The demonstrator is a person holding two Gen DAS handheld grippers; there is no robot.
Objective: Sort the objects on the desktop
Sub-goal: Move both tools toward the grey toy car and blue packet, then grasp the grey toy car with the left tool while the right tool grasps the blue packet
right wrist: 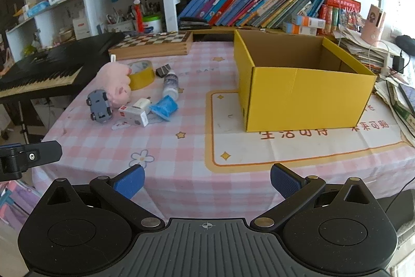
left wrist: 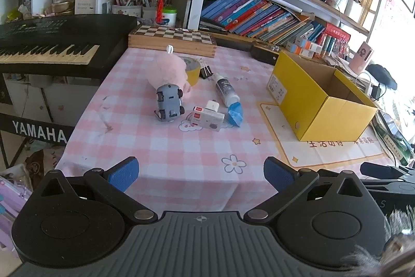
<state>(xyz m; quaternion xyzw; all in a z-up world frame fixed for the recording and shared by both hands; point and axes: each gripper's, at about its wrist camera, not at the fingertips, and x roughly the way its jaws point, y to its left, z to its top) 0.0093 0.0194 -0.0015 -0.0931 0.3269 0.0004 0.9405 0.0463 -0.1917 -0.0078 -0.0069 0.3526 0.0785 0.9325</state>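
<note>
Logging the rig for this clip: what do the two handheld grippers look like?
The left gripper and right gripper match: black linkage arms with silver pivot pins, blue textured finger pads, round black side housings, a ribbed grey centre plate with a crosshair mark.

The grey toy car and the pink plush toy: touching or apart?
Touching. In the left wrist view the grey toy car leans against the pink plush toy, no tablecloth showing between them.

"YAMAHA" stands in white letters on the black front panel of the keyboard stand.
</note>
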